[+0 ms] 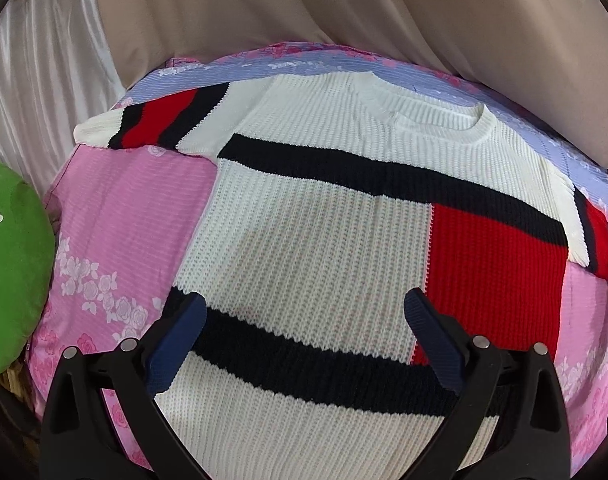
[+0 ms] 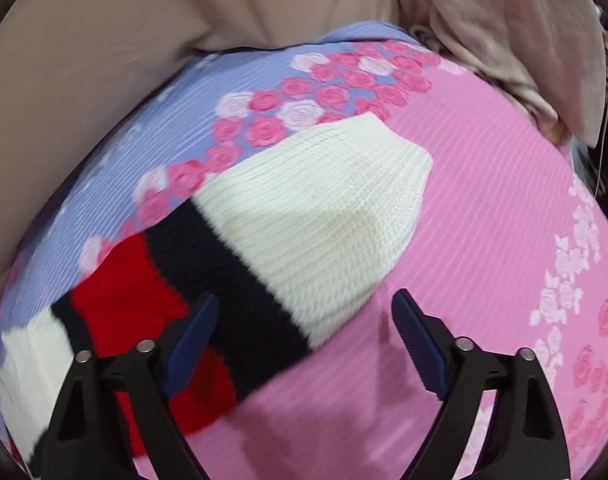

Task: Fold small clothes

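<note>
Sweater (image 1: 304, 240), one of them, lies flat on the flowery bed sheet (image 1: 124, 216) just ahead of the left gripper (image 1: 304, 312). Its bottom edge is cut off under the tool, and its right sleeve runs out of the left view. One green cushion (image 1: 12, 268) sits far off to the left, half cut off. The left gripper is wide open with nothing in it; its two blue fingers (image 1: 176, 344) sit over the lower black stripe. The right view is blurry. One sleeve (image 2: 264, 240) shows there, ahead and to the left of the right gripper (image 2: 304, 304). That gripper is wide open too, holding nothing. Beige cloth (image 2: 144, 12) hangs behind the bed.
</note>
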